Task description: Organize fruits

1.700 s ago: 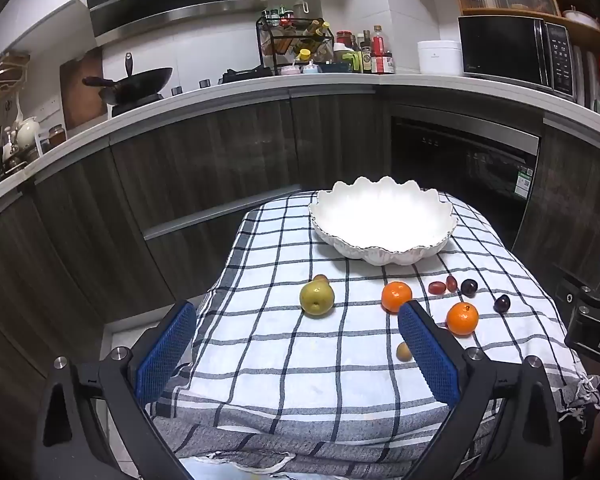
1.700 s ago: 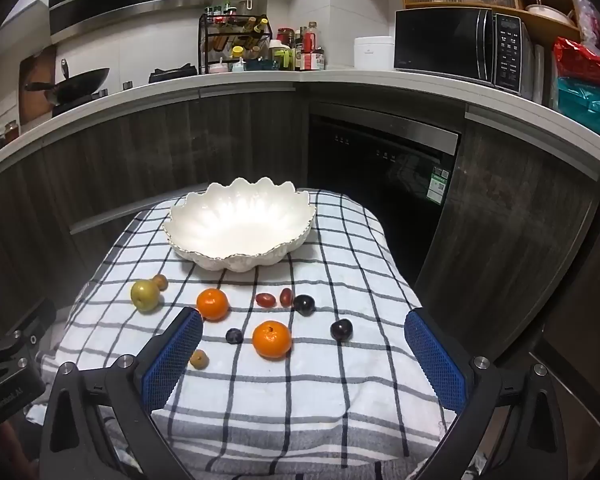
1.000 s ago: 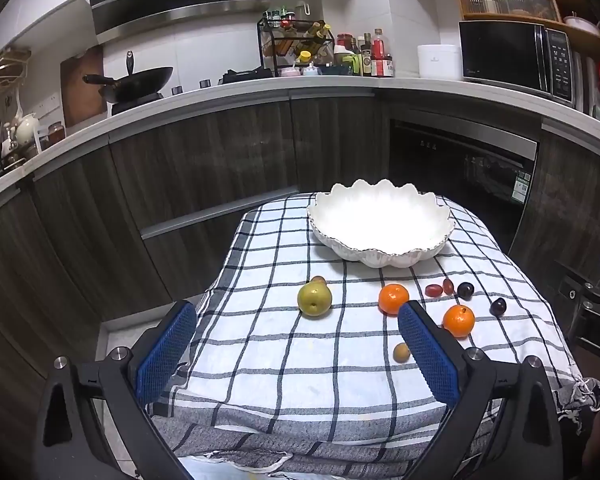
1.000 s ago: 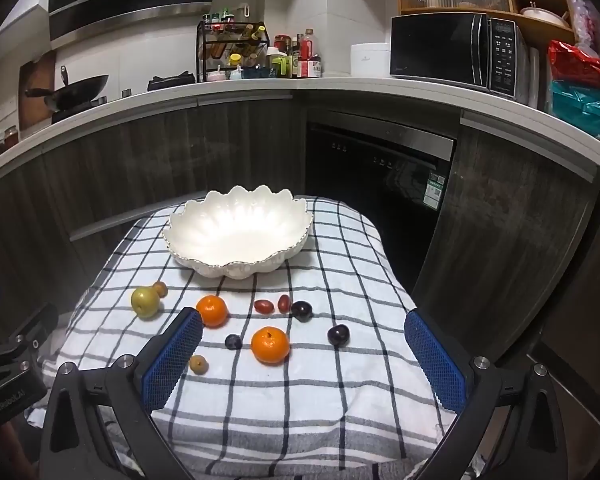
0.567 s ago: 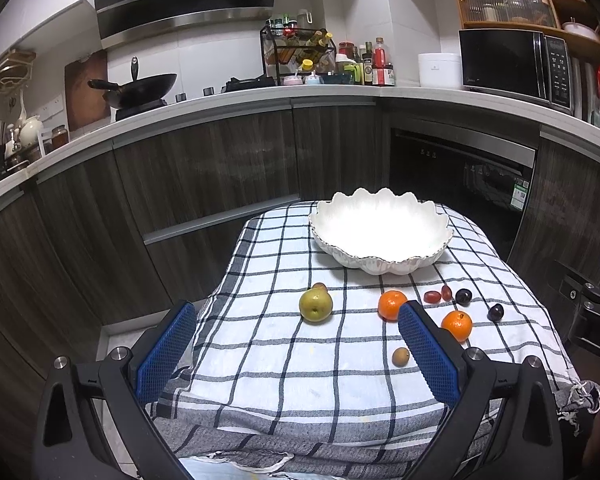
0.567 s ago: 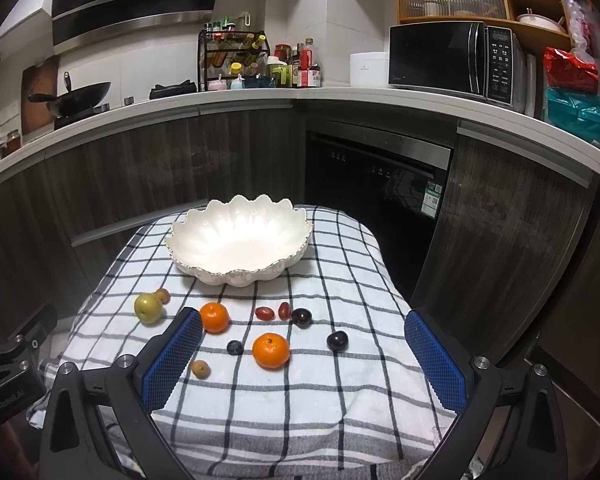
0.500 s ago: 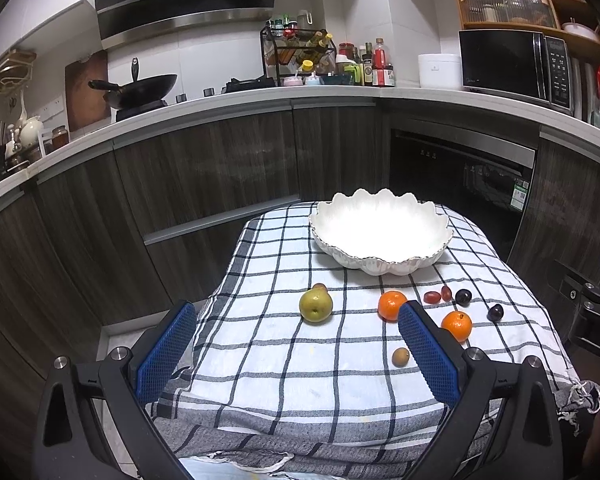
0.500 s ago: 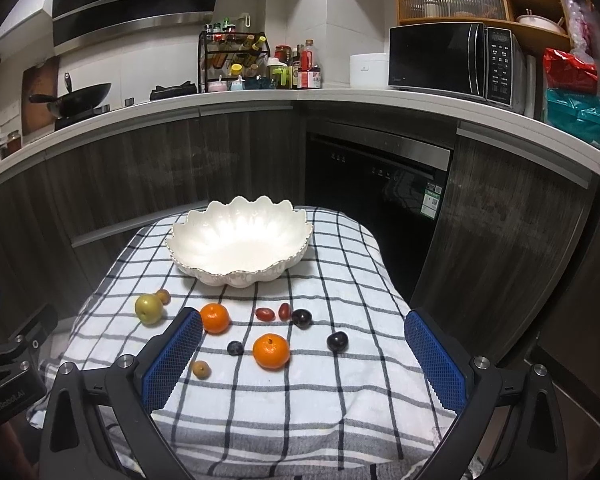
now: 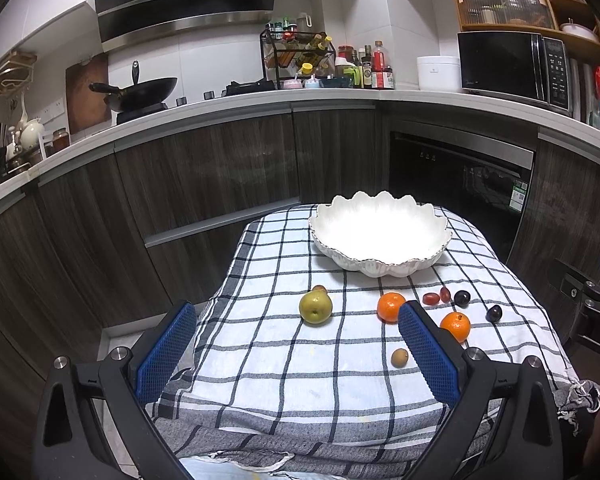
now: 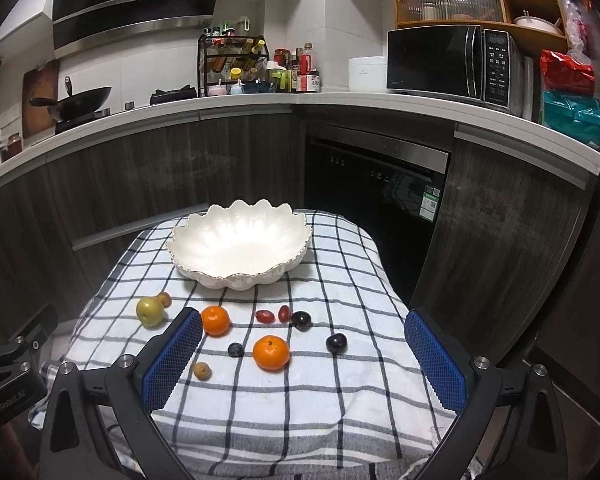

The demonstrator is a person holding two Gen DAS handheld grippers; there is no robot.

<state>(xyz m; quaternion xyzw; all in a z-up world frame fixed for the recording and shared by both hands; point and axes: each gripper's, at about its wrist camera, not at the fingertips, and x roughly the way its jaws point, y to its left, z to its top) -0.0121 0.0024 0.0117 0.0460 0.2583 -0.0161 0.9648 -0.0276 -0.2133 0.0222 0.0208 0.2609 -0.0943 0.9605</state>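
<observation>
Your left gripper [image 9: 295, 340] and right gripper [image 10: 304, 346] sit low in frame with jaws spread wide, holding nothing, above the near edge of the black-and-white checked cloth [image 10: 300, 400] on the desk. Mid-frame on that cloth lie a small brown round fruit [image 10: 201, 371], two orange tangerines [image 10: 271, 353], dark plums [image 10: 336, 343], red grapes [image 10: 264, 315] and a yellow-green pear [image 9: 315, 308]. Beyond them, centre frame, stands the empty white scalloped ceramic bowl [image 10: 239, 276].

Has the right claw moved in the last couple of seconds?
Yes. The right claw has pulled back: the bowl now looks smaller and farther away.
</observation>
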